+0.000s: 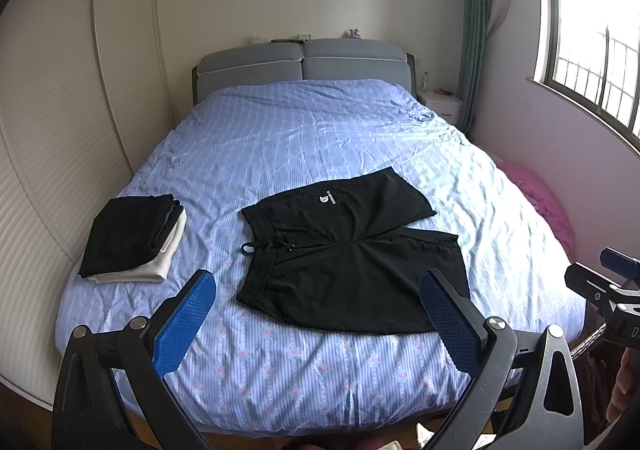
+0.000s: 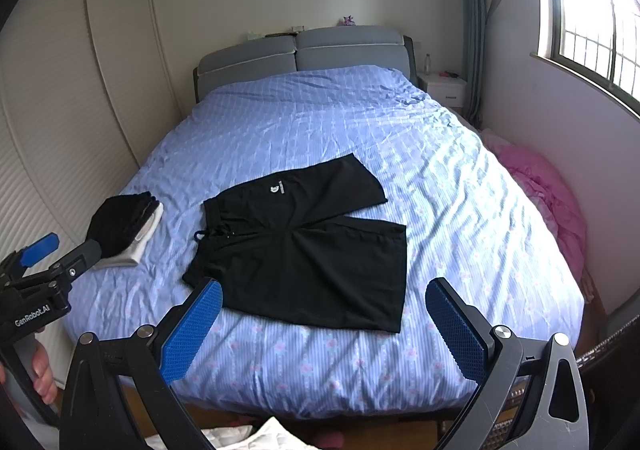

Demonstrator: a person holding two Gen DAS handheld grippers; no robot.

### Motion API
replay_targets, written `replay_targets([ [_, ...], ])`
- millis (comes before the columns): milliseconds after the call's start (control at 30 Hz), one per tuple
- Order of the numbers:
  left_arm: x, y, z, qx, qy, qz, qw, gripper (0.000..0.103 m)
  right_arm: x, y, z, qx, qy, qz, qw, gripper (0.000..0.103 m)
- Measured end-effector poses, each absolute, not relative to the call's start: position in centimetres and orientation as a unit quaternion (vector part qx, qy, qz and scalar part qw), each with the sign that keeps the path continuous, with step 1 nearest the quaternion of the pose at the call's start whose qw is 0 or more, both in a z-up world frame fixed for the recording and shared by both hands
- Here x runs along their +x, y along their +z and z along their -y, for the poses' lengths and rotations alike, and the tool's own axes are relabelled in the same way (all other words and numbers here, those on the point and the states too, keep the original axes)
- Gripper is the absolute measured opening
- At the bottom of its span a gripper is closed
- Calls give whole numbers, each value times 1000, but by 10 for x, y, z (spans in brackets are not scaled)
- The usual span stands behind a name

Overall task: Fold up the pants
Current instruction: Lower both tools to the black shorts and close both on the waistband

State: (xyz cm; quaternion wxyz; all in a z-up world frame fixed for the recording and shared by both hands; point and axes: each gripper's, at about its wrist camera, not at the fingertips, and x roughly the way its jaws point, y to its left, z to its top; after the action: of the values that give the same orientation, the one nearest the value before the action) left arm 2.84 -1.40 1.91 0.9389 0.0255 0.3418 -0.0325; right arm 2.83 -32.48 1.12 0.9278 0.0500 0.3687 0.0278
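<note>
Black shorts (image 1: 352, 250) lie spread flat on the blue bed cover (image 1: 320, 138), waistband to the left, legs to the right, a white logo on the far leg. They also show in the right wrist view (image 2: 304, 246). My left gripper (image 1: 318, 292) is open and empty, held above the near edge of the shorts. My right gripper (image 2: 324, 300) is open and empty, also above the near edge of the shorts. Each gripper shows at the side of the other's view.
A stack of folded clothes (image 1: 132, 238), black on white, sits on the bed's left side, also in the right wrist view (image 2: 124, 228). A pink bundle (image 2: 548, 202) lies by the right wall. A grey headboard (image 1: 304, 62) and white nightstand (image 2: 444, 88) stand at the back.
</note>
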Motion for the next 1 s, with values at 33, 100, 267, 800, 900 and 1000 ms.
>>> replay_targets([
  [33,30,18,14,25,-32,-344,938,103,30,9,325,51,28,-373,926,103],
  [100,34,12,15,23,-31,-352,935,103,32,6,324,53,27,-380,923,103],
  [267,42,-11,4,12,-16,-383,924,103,42,-18,323,72,31,-412,908,103],
  [800,151,-159,-73,20,7,-525,851,103,125,-187,298,197,-40,-548,812,102],
  [900,177,-196,-85,0,2,-552,834,103,139,-214,290,214,-60,-554,802,102],
  [1000,196,-234,-94,-40,-7,-580,814,102,148,-242,287,240,-73,-558,791,97],
])
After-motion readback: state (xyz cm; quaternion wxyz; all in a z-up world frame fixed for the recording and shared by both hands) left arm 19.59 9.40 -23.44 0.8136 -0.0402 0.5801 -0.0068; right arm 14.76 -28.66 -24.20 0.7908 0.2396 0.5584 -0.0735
